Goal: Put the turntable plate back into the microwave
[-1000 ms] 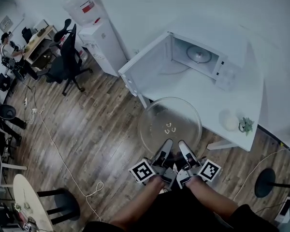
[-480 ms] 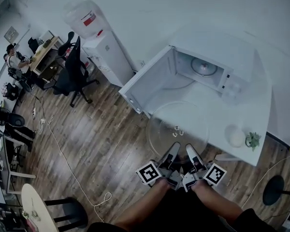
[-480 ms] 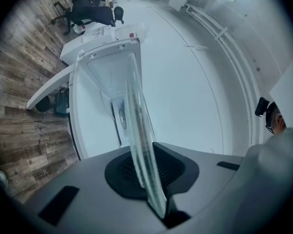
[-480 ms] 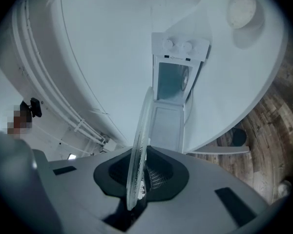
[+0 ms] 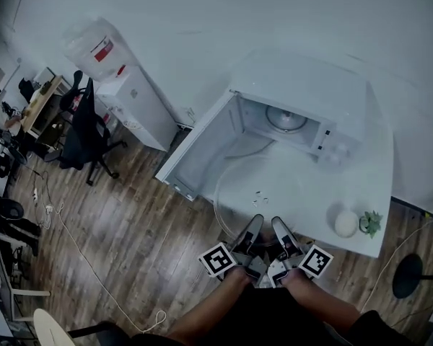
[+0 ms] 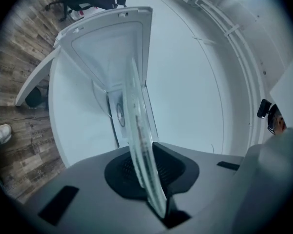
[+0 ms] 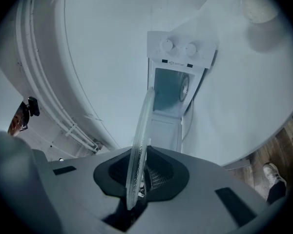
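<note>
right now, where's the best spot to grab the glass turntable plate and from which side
Probably its near rim, from the person's side, as the left gripper and right gripper hold it. The turntable plate is a thin flat disc, so only its edge fits the jaws, and this leaves the far edge free to enter the open microwave.

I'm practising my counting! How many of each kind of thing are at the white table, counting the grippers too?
Microwave: 1
Glass plate: 1
Grippers: 2, the left gripper and the right gripper
Round white thing: 1
Small plant: 1
Total: 6
</note>
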A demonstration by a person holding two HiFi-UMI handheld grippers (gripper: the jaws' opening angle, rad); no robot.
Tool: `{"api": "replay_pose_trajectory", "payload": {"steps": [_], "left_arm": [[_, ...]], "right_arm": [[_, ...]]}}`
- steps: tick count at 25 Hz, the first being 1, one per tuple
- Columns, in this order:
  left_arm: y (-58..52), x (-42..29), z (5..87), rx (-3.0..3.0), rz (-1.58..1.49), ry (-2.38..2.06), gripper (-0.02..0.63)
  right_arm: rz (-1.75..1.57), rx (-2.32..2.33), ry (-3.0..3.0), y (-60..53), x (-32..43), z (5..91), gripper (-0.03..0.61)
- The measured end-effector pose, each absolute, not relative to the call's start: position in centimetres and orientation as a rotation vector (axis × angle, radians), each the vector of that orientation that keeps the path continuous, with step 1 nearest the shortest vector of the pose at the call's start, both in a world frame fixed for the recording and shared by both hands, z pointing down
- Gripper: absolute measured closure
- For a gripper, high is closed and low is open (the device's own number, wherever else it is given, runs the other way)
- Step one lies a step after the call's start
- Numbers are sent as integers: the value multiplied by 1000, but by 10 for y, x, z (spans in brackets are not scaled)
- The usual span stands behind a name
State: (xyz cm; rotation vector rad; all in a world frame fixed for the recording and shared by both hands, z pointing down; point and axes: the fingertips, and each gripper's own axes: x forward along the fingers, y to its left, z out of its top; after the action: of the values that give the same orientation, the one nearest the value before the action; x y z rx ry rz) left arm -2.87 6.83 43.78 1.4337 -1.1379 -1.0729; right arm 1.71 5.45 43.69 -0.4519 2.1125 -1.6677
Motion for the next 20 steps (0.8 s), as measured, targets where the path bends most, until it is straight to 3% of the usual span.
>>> {"api": "replay_pose_trajectory", "payload": {"steps": [20], "left_arm": [[-77, -87, 471, 1478, -844, -838, 563]], "right_arm": [[-1533, -838, 1936, -76, -40, 465, 518]]}}
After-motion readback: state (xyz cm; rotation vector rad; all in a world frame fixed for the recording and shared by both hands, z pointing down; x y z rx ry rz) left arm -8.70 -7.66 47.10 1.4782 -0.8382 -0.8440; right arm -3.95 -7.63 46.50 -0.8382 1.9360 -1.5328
